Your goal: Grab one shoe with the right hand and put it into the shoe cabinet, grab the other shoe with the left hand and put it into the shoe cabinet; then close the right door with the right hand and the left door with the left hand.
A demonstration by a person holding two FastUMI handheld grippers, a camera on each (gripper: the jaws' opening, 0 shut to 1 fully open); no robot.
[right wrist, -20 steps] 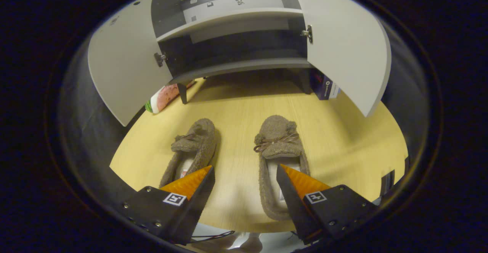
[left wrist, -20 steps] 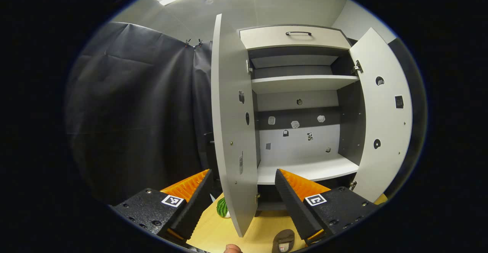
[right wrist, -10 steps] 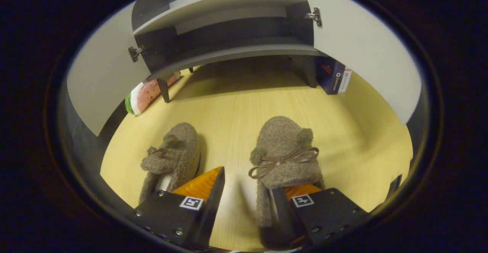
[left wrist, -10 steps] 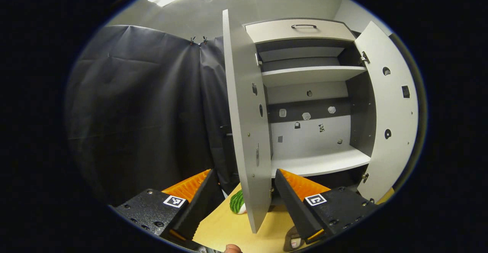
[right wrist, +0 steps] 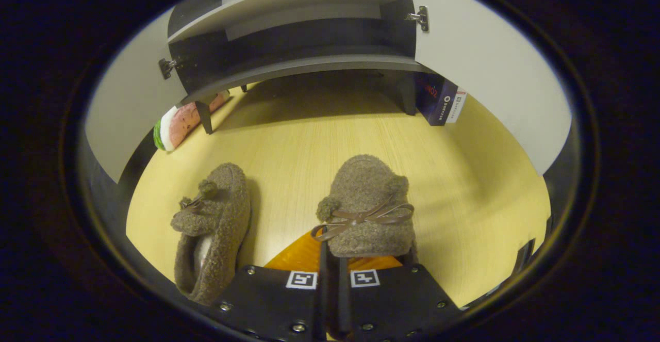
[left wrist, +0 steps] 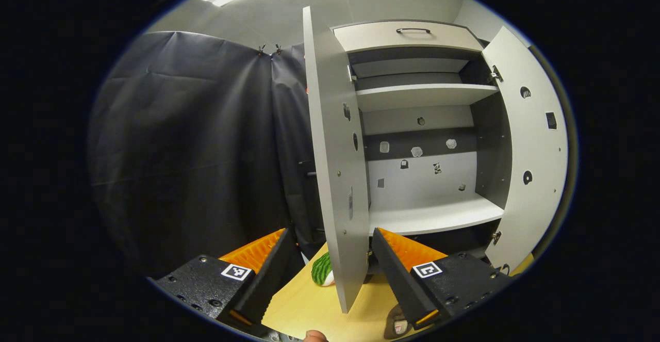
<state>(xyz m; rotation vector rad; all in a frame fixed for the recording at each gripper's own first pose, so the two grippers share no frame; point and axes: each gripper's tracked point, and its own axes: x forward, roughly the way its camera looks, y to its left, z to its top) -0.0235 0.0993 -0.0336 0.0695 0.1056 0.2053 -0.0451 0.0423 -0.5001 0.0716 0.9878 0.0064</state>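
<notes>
- Left gripper view: the left gripper (left wrist: 330, 259) hangs with jaws spread wide and nothing between them, facing the cabinet (left wrist: 412, 37).
- Both doors stand open: the left door (left wrist: 335, 177) is seen nearly edge-on just ahead of the fingers, and the right door (left wrist: 531, 146) swings out on the far side.
- The lower shelf (left wrist: 438, 215) is bare.
- A watermelon toy (left wrist: 322, 269) lies on the table (left wrist: 304, 306) by the left door's foot.
- Right gripper view: the right gripper (right wrist: 332, 264) has its jaws pressed close, pinching the side wall of the right shoe (right wrist: 368, 202) at its opening.
- This shoe is in front of the cabinet.
- The left shoe (right wrist: 214, 226) rests on the table alongside, apart from it.
- A box (right wrist: 441, 102) stands by the cabinet leg.
</notes>
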